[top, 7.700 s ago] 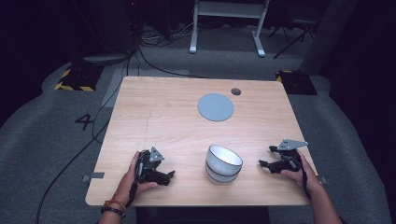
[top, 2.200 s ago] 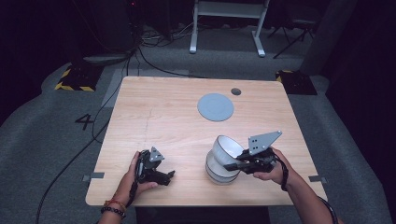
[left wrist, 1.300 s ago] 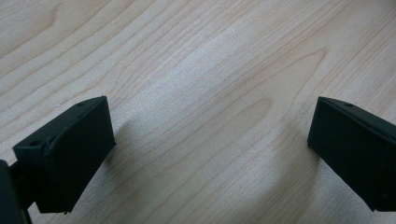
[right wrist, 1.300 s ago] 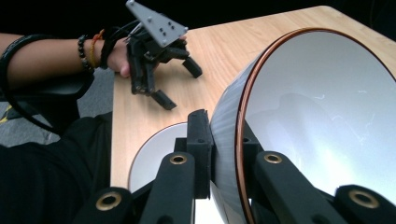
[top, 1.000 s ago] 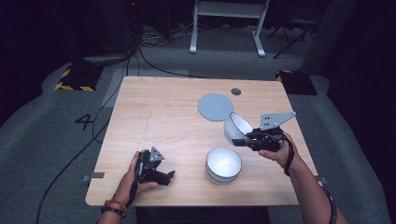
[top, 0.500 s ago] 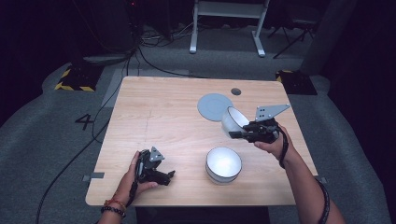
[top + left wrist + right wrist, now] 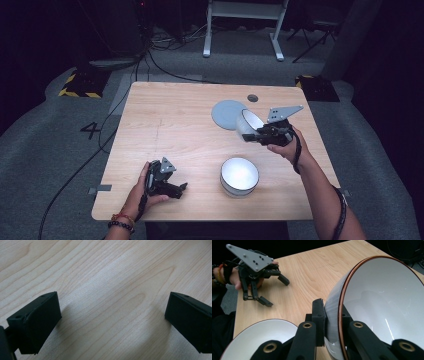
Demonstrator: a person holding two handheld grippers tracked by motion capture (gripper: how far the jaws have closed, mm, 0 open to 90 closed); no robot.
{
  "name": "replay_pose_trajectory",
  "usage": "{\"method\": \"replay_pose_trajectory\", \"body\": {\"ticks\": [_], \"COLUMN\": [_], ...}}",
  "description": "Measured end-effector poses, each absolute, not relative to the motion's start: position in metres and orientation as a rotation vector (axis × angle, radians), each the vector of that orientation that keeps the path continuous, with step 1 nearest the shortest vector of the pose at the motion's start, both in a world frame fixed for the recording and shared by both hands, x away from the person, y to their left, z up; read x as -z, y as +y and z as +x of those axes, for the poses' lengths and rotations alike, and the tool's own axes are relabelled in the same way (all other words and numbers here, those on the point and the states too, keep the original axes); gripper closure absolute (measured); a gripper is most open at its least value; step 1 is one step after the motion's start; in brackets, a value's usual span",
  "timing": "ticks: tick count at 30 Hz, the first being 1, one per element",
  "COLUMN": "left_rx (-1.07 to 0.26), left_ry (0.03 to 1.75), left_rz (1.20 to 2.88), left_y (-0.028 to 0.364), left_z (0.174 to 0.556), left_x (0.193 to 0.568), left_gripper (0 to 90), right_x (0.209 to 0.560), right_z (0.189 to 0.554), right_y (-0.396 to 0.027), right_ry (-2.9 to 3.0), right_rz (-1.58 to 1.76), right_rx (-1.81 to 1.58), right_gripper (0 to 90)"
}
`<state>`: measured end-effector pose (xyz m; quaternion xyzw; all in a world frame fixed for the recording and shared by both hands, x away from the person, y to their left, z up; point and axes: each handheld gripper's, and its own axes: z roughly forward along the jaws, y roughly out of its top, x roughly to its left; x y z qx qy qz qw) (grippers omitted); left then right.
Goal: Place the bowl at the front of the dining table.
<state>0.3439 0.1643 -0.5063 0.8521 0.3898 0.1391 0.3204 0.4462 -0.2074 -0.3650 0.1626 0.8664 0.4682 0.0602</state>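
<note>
1. The right gripper is clamped on the wall of the held bowl; in the right gripper view one jaw presses the grey outside of the held bowl and the other lies against its white inside.
2. The held bowl is in the air, tipped on its side. In the high view its mouth faces up and toward the right, and its base faces left, over the near right edge of the grey disc.
3. A round bowl has no long axis; the line from its base to its mouth lies close to level.
4. The second bowl stands upright on the tabletop, mouth up, near the front edge and well apart from the held bowl.
5. The left gripper rests on the tabletop at front left. In the left gripper view its jaws stand wide apart over bare wood, holding nothing.
6. Change from the earlier frames: the two bowls were first nested as one stack at the front. The right gripper has since lifted the upper bowl out and carried it back toward the grey disc, tipping it over.
7. The second bowl and the left gripper have kept their places.
</note>
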Motion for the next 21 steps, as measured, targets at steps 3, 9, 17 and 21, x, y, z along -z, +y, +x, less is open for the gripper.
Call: {"method": "replay_pose_trajectory", "body": {"ticks": [3,9,17,21], "left_rx": [-0.365,-0.363,-0.366,-0.365], "left_ry": [1.025,1.023,1.024,1.024], "left_rz": [2.238,2.24,2.24,2.24], "left_y": [0.164,0.164,0.164,0.164], "left_z": [0.344,0.344,0.344,0.344], "left_x": [0.506,0.506,0.506,0.506], "left_gripper": [0.6,0.6,0.6,0.6], "right_x": [0.365,0.365,0.366,0.367], "right_z": [0.451,0.458,0.468,0.473], "right_y": [-0.206,-0.202,-0.197,-0.194], "right_ry": [2.622,2.621,2.615,2.619], "right_rz": [0.494,0.507,0.528,0.538], "right_rx": [-1.418,-1.401,-1.392,-1.388], "right_gripper": [82.2,82.2,82.2,82.2]}}
